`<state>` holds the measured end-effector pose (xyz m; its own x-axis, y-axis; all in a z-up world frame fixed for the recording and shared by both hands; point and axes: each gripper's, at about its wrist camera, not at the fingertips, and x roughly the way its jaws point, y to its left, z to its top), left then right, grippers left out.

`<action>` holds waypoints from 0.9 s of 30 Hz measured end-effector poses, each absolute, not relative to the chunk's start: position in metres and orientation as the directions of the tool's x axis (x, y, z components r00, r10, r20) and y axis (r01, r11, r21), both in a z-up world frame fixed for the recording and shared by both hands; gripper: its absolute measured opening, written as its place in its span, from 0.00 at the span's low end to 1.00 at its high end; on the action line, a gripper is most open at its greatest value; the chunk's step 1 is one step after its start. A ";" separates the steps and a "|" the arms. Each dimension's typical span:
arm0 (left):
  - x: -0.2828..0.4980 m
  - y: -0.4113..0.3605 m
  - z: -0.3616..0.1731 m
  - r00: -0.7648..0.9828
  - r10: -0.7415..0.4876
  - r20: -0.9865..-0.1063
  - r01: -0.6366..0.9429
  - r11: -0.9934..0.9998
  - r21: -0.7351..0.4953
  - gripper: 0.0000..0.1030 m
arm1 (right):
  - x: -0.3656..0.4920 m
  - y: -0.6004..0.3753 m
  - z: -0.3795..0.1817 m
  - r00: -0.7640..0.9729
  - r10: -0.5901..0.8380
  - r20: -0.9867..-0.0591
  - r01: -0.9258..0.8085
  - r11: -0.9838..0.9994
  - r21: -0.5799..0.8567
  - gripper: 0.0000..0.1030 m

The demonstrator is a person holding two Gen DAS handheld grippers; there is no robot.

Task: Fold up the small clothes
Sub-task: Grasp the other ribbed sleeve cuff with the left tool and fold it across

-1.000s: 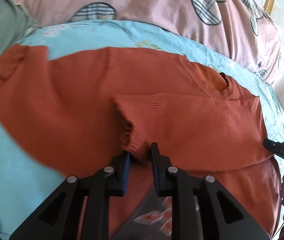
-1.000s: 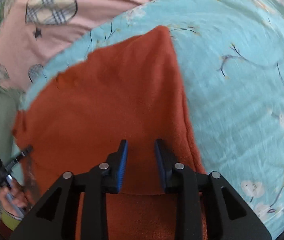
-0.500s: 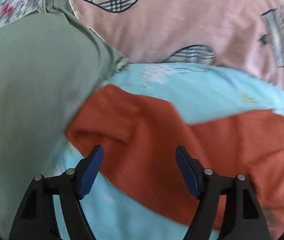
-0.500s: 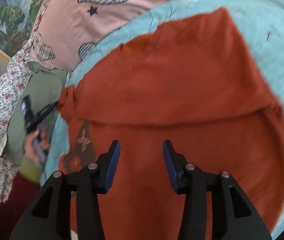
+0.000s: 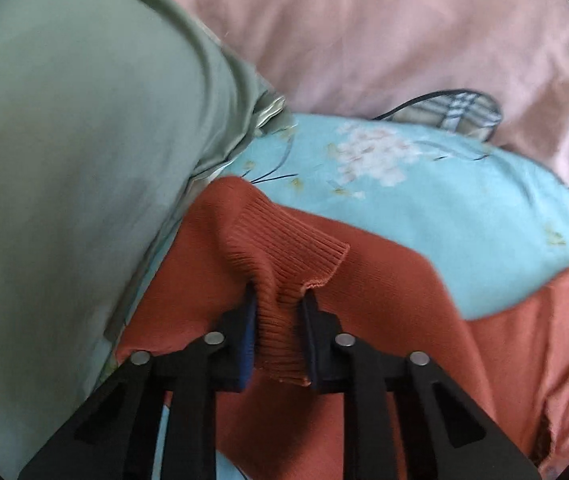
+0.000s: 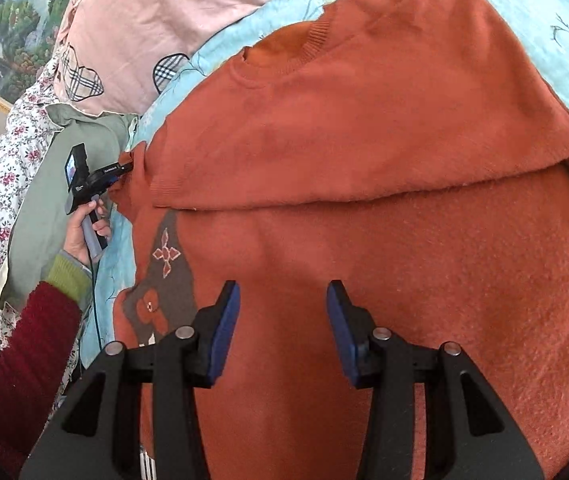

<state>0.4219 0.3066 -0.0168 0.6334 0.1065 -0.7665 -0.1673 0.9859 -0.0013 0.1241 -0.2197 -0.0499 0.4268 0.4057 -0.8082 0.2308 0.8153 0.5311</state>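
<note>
A rust-orange knitted sweater (image 6: 364, 152) lies on a light blue floral bed sheet (image 6: 556, 12), one sleeve folded across its chest. In the left wrist view my left gripper (image 5: 278, 312) is shut on the ribbed cuff (image 5: 284, 252) of the other sleeve, at the sweater's left edge. The left gripper also shows in the right wrist view (image 6: 124, 168), held by a hand. My right gripper (image 6: 282, 312) is open and empty, just above the sweater's lower body.
A green garment (image 5: 64, 140) lies left of the sweater, touching the held sleeve. A pink pillow with plaid patches (image 5: 384, 32) lies behind. A floral cloth (image 6: 0, 168) lies at the far left. A brown motif (image 6: 164, 272) marks the sweater's lower left.
My left gripper let go of the folded sleeve, swung left, opened, and closed on the other sleeve's cuff. My right gripper opened wider and drew back from the sweater's right edge.
</note>
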 end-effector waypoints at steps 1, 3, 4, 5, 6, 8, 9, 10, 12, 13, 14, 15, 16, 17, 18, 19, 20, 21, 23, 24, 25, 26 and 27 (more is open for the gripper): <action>0.415 0.304 -0.012 0.648 0.074 -0.758 -0.145 0.989 -0.028 0.16 | 0.125 -0.218 -0.050 0.428 0.408 -0.807 0.226 0.816 0.532 0.45; 0.398 0.293 0.000 0.678 0.008 -0.735 -0.104 0.991 -0.085 0.15 | 0.127 -0.214 -0.049 0.430 0.411 -0.804 0.215 0.818 0.533 0.45; 0.389 0.286 0.007 0.696 -0.034 -0.718 -0.077 0.990 -0.122 0.14 | 0.127 -0.213 -0.049 0.432 0.416 -0.800 0.212 0.816 0.538 0.45; 0.381 0.277 0.014 0.708 -0.074 -0.703 -0.050 0.987 -0.154 0.14 | 0.126 -0.212 -0.048 0.435 0.419 -0.797 0.208 0.814 0.542 0.45; 0.371 0.265 0.021 0.719 -0.117 -0.685 -0.018 0.982 -0.187 0.14 | 0.126 -0.211 -0.047 0.440 0.423 -0.792 0.204 0.812 0.547 0.45; 0.353 0.234 0.035 0.733 -0.197 -0.651 0.052 0.970 -0.236 0.14 | 0.124 -0.211 -0.045 0.447 0.425 -0.787 0.203 0.809 0.552 0.45; 0.341 0.212 0.042 0.738 -0.240 -0.630 0.095 0.962 -0.255 0.14 | 0.122 -0.212 -0.043 0.455 0.425 -0.782 0.203 0.806 0.556 0.45; 0.329 0.194 0.048 0.739 -0.275 -0.615 0.127 0.953 -0.274 0.14 | 0.121 -0.213 -0.042 0.461 0.422 -0.781 0.205 0.805 0.556 0.45; 0.310 0.155 0.059 0.729 -0.367 -0.577 0.203 0.922 -0.330 0.14 | 0.117 -0.217 -0.038 0.476 0.412 -0.777 0.212 0.804 0.556 0.45; 0.298 0.132 0.063 0.717 -0.414 -0.560 0.242 0.902 -0.357 0.14 | 0.115 -0.220 -0.036 0.482 0.408 -0.775 0.215 0.803 0.556 0.45; 0.286 0.110 0.065 0.703 -0.448 -0.553 0.272 0.887 -0.373 0.14 | 0.113 -0.223 -0.034 0.490 0.401 -0.774 0.219 0.803 0.555 0.45; 0.281 0.086 0.065 0.682 -0.484 -0.548 0.304 0.869 -0.390 0.14 | 0.111 -0.227 -0.031 0.497 0.392 -0.774 0.226 0.802 0.552 0.45; 0.275 0.062 0.063 0.658 -0.518 -0.546 0.337 0.851 -0.402 0.14 | 0.109 -0.231 -0.029 0.506 0.386 -0.772 0.232 0.801 0.552 0.45; 0.271 0.041 0.060 0.636 -0.541 -0.551 0.361 0.839 -0.407 0.14 | 0.106 -0.235 -0.026 0.515 0.379 -0.769 0.237 0.799 0.553 0.45; 0.269 0.019 0.054 0.609 -0.560 -0.562 0.380 0.827 -0.414 0.14 | 0.103 -0.239 -0.024 0.525 0.371 -0.766 0.244 0.797 0.553 0.45; 0.268 -0.004 0.046 0.577 -0.580 -0.575 0.397 0.815 -0.423 0.14 | 0.100 -0.245 -0.022 0.535 0.361 -0.764 0.254 0.794 0.553 0.45; 0.267 -0.021 0.039 0.556 -0.589 -0.587 0.407 0.808 -0.426 0.14 | 0.097 -0.251 -0.021 0.545 0.350 -0.762 0.264 0.791 0.552 0.45; 0.268 -0.037 0.030 0.533 -0.594 -0.602 0.415 0.804 -0.426 0.14 | 0.095 -0.256 -0.020 0.550 0.340 -0.763 0.276 0.789 0.550 0.45; 0.270 -0.067 0.011 0.493 -0.594 -0.635 0.427 0.802 -0.419 0.14 | 0.091 -0.265 -0.020 0.557 0.322 -0.765 0.300 0.781 0.547 0.45; 0.272 -0.079 0.001 0.479 -0.587 -0.653 0.428 0.805 -0.410 0.14 | 0.089 -0.268 -0.021 0.559 0.315 -0.767 0.311 0.778 0.546 0.45; 0.279 -0.090 -0.010 0.466 -0.573 -0.674 0.423 0.813 -0.400 0.14 | 0.088 -0.271 -0.021 0.561 0.311 -0.767 0.317 0.775 0.546 0.45; 0.281 -0.096 -0.019 0.453 -0.561 -0.693 0.417 0.820 -0.392 0.15 | 0.087 -0.274 -0.021 0.565 0.306 -0.766 0.323 0.772 0.547 0.45; 0.282 -0.102 -0.028 0.437 -0.547 -0.714 0.408 0.828 -0.385 0.16 | 0.087 -0.276 -0.020 0.567 0.303 -0.766 0.326 0.771 0.546 0.45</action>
